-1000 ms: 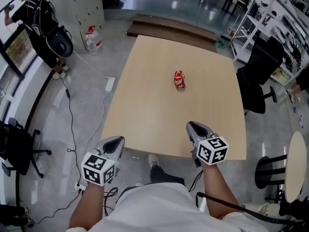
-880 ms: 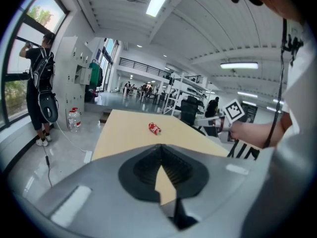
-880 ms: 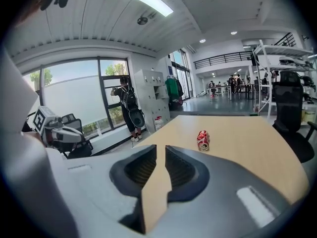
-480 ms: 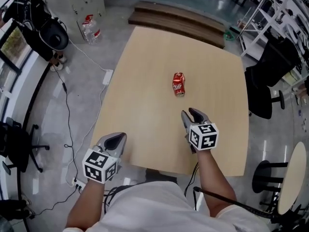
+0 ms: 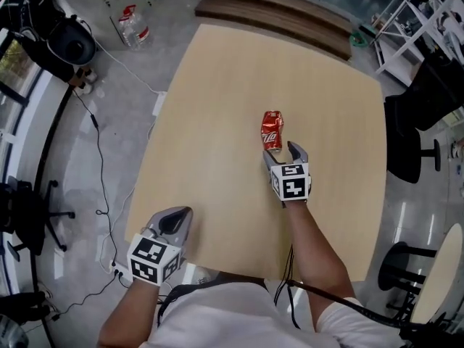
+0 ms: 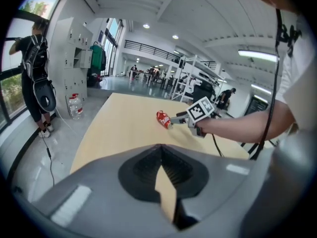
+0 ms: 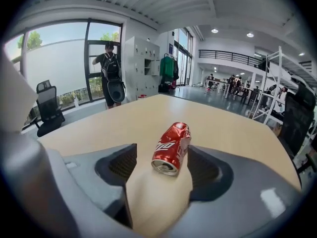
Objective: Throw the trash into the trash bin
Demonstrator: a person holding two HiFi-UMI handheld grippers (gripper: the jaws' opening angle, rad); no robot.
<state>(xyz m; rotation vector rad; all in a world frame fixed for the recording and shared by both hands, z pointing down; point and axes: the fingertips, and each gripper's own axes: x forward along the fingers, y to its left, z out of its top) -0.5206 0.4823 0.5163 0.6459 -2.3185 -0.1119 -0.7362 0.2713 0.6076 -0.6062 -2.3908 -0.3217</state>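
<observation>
Since the earlier frame the right gripper (image 5: 283,152) has come forward across the worktop (image 5: 210,122) to the crushed soda can (image 5: 272,130), while the left gripper (image 5: 176,220) has shifted only a little near the close edge.

In the right gripper view the jaws are opening wide, one pad on each side of the can's near end. Neither pad presses on it, so the can is loose and lies on its side on the worktop. Its long axis runs almost straight away from the gripper, only slightly skewed, with the opened end toward the camera. From the head view the can sits just beyond the fingertips, its near end at their mouth. My reading is that a short push forward would bring the can's body between the pads, and they would then close across its width.

The left gripper's jaws are clenched, tips together with nothing between them. It is well apart from the can, so the right hand is plainly the nearer.

The worktop is pale, smooth wood with nothing else on it. Around it are a grey polished floor (image 5: 65,165), a black office chair (image 5: 420,100), a large water bottle (image 5: 134,22) and a person (image 7: 110,66) by the windows beside lockers (image 7: 141,66). I can make out no trash bin in any view.
</observation>
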